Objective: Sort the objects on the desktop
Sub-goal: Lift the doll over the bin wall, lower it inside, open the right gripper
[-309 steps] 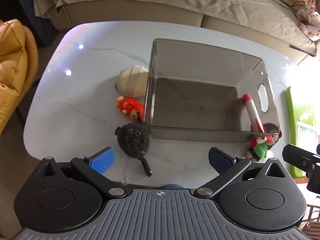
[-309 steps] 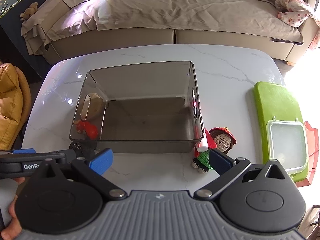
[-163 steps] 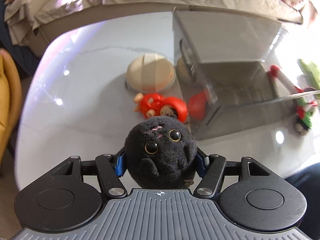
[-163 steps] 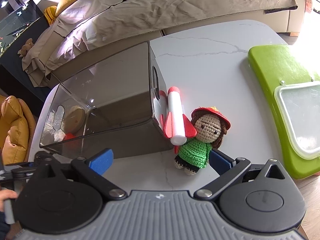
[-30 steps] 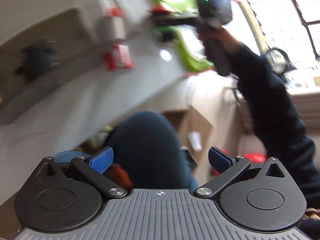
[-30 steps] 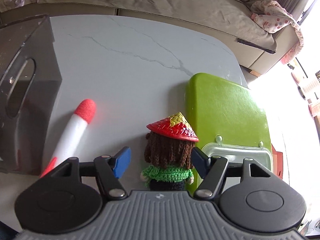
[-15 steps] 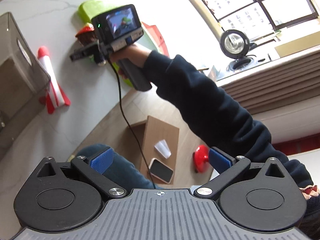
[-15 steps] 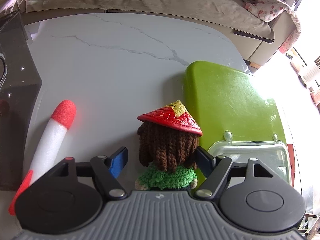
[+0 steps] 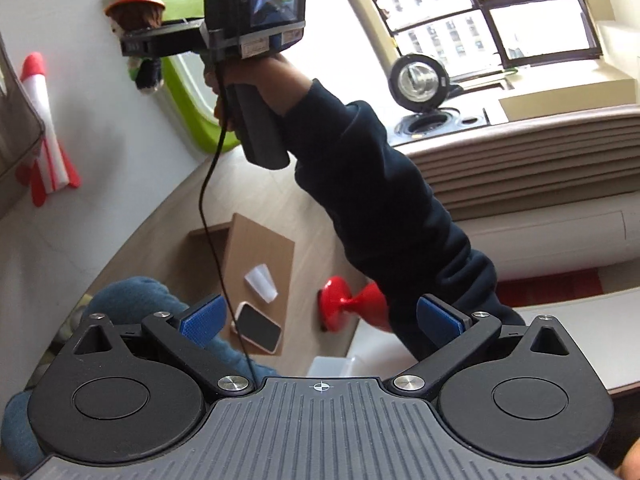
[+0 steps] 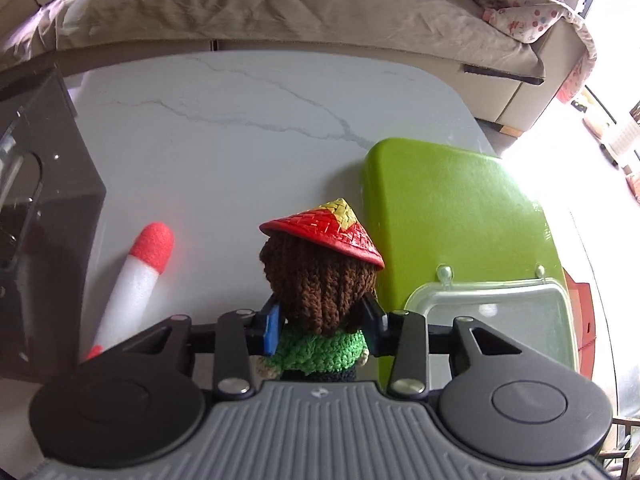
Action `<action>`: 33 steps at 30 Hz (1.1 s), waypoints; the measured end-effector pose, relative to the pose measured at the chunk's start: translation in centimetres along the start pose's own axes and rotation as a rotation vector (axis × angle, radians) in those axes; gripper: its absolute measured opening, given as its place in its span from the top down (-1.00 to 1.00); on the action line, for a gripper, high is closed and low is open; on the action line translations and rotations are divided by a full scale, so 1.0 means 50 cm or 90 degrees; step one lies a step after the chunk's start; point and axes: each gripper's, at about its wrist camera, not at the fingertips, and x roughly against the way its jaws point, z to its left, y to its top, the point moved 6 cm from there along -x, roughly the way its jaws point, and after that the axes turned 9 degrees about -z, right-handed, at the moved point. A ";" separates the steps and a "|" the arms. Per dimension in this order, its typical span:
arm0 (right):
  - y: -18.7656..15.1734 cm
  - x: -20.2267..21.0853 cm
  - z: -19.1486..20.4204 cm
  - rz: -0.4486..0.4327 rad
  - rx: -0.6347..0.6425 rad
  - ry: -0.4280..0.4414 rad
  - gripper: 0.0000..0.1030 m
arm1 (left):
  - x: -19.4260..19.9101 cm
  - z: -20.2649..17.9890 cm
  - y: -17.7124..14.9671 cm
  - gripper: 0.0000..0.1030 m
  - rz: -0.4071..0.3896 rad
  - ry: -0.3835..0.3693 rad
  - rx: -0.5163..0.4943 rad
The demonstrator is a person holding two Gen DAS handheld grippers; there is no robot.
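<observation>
My right gripper is shut on the crochet doll, which has a red hat, brown hair and a green top and is seen from behind. The doll also shows in the left wrist view, held clear above the white marble table. A red and white foam rocket lies on the table left of the doll, next to the dark clear bin. My left gripper is open and empty, off the table's edge, pointing toward the floor.
A green tray with a clear lidded container lies right of the doll. A sofa runs behind the table. On the floor below the left gripper are a wooden board, a phone and a red object.
My right gripper has closed on the doll and lifted it off the table. My left gripper, which earlier put the black plush in the bin, has swung away off the table's edge, open.
</observation>
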 end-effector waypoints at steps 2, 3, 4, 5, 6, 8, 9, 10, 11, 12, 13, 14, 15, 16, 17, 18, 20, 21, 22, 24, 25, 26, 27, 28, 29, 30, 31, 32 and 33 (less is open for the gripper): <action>0.036 0.051 0.009 -0.034 -0.007 0.022 0.18 | 0.008 -0.009 0.000 -1.00 -0.007 0.000 -0.011; 0.058 0.081 0.018 -0.054 -0.008 0.034 0.18 | 0.012 -0.013 -0.001 -1.00 -0.011 0.001 -0.016; 0.080 0.111 0.030 -0.073 -0.003 0.045 0.18 | 0.015 -0.017 -0.001 -1.00 -0.015 0.001 -0.022; 0.102 0.137 0.045 -0.091 0.006 0.057 0.18 | 0.019 -0.021 -0.001 -1.00 -0.019 0.001 -0.027; 0.121 0.163 0.064 -0.107 0.017 0.071 0.18 | 0.023 -0.026 -0.001 -1.00 -0.022 0.001 -0.033; 0.151 0.204 0.110 -0.125 0.045 0.102 0.18 | 0.038 -0.031 -0.005 -1.00 -0.033 0.010 -0.044; 0.161 0.218 0.137 -0.128 0.059 0.118 0.18 | 0.050 -0.030 -0.008 -1.00 -0.042 0.022 -0.050; 0.170 0.232 0.164 -0.132 0.073 0.134 0.18 | 0.066 -0.029 -0.012 -1.00 -0.055 0.039 -0.058; 0.177 0.242 0.192 -0.134 0.091 0.146 0.18 | 0.083 -0.028 -0.015 -1.00 -0.068 0.058 -0.065; 0.182 0.249 0.222 -0.134 0.111 0.157 0.18 | 0.103 -0.026 -0.017 -1.00 -0.083 0.082 -0.071; 0.185 0.254 0.251 -0.135 0.128 0.167 0.18 | 0.123 -0.024 -0.020 -1.00 -0.098 0.106 -0.078; 0.187 0.255 0.277 -0.132 0.142 0.174 0.18 | 0.143 -0.021 -0.024 -1.00 -0.114 0.130 -0.085; 0.186 0.251 0.301 -0.127 0.155 0.179 0.18 | 0.164 -0.019 -0.028 -1.00 -0.128 0.155 -0.094; 0.184 0.247 0.325 -0.120 0.167 0.184 0.18 | 0.184 -0.018 -0.033 -1.00 -0.142 0.175 -0.103; 0.183 0.242 0.349 -0.114 0.178 0.189 0.18 | 0.200 -0.016 -0.039 -1.00 -0.152 0.186 -0.110; 0.180 0.232 0.370 -0.105 0.189 0.191 0.18 | 0.214 -0.013 -0.046 -1.00 -0.159 0.192 -0.114; 0.169 0.211 0.403 -0.082 0.207 0.187 0.17 | 0.242 -0.007 -0.060 -1.00 -0.172 0.203 -0.122; 0.164 0.200 0.420 -0.069 0.216 0.184 0.17 | 0.248 0.002 -0.067 -1.00 -0.176 0.219 -0.124; 0.156 0.187 0.437 -0.050 0.225 0.180 0.17 | 0.253 0.011 -0.073 -1.00 -0.180 0.236 -0.127; 0.138 0.159 0.463 -0.009 0.245 0.169 0.17 | 0.265 0.031 -0.082 -1.00 -0.183 0.255 -0.127; 0.128 0.146 0.473 0.010 0.256 0.161 0.17 | 0.271 0.042 -0.086 -1.00 -0.181 0.259 -0.124; 0.118 0.134 0.483 0.029 0.266 0.153 0.16 | 0.273 0.053 -0.089 -1.00 -0.179 0.256 -0.117; 0.108 0.121 0.493 0.048 0.277 0.145 0.16 | 0.276 0.063 -0.092 -1.00 -0.176 0.255 -0.110; 0.098 0.107 0.501 0.067 0.287 0.137 0.16 | 0.279 0.074 -0.095 -1.00 -0.174 0.254 -0.104; 0.089 0.094 0.508 0.084 0.294 0.130 0.16 | 0.282 0.084 -0.098 -1.00 -0.172 0.253 -0.098; 0.081 0.083 0.514 0.100 0.301 0.124 0.16 | 0.284 0.092 -0.100 -1.00 -0.171 0.257 -0.095; 0.075 0.073 0.518 0.115 0.305 0.118 0.16 | 0.289 0.099 -0.101 -1.00 -0.171 0.258 -0.093; 0.070 0.067 0.520 0.126 0.307 0.116 0.15 | 0.294 0.105 -0.103 -1.00 -0.171 0.260 -0.091; 0.065 0.061 0.523 0.135 0.308 0.115 0.15 | 0.298 0.111 -0.104 -1.00 -0.172 0.258 -0.089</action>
